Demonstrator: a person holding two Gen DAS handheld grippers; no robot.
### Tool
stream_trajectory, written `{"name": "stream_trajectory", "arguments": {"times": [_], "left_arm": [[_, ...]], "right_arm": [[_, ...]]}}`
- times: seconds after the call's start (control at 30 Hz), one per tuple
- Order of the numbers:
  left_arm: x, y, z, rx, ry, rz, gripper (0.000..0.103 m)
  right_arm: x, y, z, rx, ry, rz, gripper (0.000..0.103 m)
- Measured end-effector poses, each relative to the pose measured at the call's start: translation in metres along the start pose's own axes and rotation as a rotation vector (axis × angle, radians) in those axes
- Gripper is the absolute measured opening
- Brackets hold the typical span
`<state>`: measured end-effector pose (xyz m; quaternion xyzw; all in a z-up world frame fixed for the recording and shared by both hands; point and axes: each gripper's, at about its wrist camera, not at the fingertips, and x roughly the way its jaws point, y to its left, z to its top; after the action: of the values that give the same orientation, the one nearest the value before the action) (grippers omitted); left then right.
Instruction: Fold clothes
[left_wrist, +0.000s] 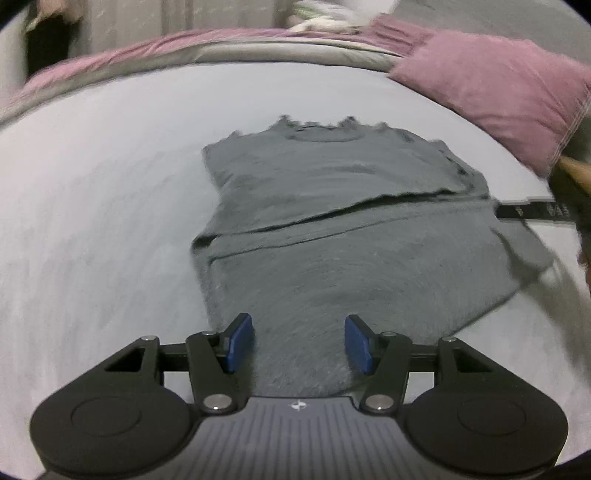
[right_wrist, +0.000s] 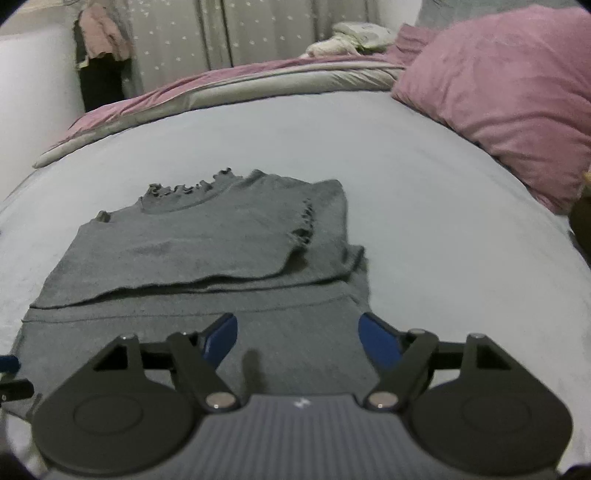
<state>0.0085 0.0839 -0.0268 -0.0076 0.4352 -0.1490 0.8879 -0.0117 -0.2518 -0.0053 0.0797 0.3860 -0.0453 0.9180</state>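
A grey knit top (left_wrist: 332, 221) lies flat on the pale bed sheet (left_wrist: 92, 221), its frilled collar at the far end and both sleeves folded in over the body. In the left wrist view my left gripper (left_wrist: 299, 341) hovers open above the near hem, blue pads (left_wrist: 242, 341) apart with nothing between them. The right wrist view shows the same top (right_wrist: 207, 258) from its right side, with a frayed sleeve edge lying across the chest. My right gripper (right_wrist: 299, 341) is open over the lower part of the top, empty. The other gripper's tip (right_wrist: 11, 376) peeks in at the left edge.
A pink pillow (right_wrist: 509, 92) lies to the right, and a pink and grey duvet (right_wrist: 221, 85) is bunched along the far edge of the bed. Curtains (right_wrist: 221, 33) and hanging clothes (right_wrist: 103, 48) stand behind. Bare sheet (right_wrist: 424, 184) surrounds the top.
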Motion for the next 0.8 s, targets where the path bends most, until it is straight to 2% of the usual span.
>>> {"name": "stream_trajectory", "arguments": {"times": [0.17, 0.27, 0.53, 0.67, 0.8], "left_arm": [[-0.007, 0.025, -0.001, -0.204, 0.03, -0.061, 0.056], [-0.011, 0.034, -0.002, -0.273, 0.04, -0.081, 0.056], [-0.024, 0.056, -0.006, -0.415, 0.052, -0.048, 0.056], [-0.029, 0.07, -0.013, -0.513, 0.042, -0.09, 0.055], [-0.03, 0.083, -0.023, -0.619, 0.064, -0.143, 0.055]], "right_arm": [[-0.012, -0.02, -0.001, 0.113, 0.045, 0.041, 0.08], [-0.018, -0.032, -0.003, 0.18, 0.067, 0.071, 0.082], [-0.024, -0.059, -0.009, 0.343, 0.122, 0.136, 0.083], [-0.024, -0.074, -0.014, 0.444, 0.146, 0.19, 0.082], [-0.022, -0.089, -0.02, 0.545, 0.17, 0.215, 0.079]]}}
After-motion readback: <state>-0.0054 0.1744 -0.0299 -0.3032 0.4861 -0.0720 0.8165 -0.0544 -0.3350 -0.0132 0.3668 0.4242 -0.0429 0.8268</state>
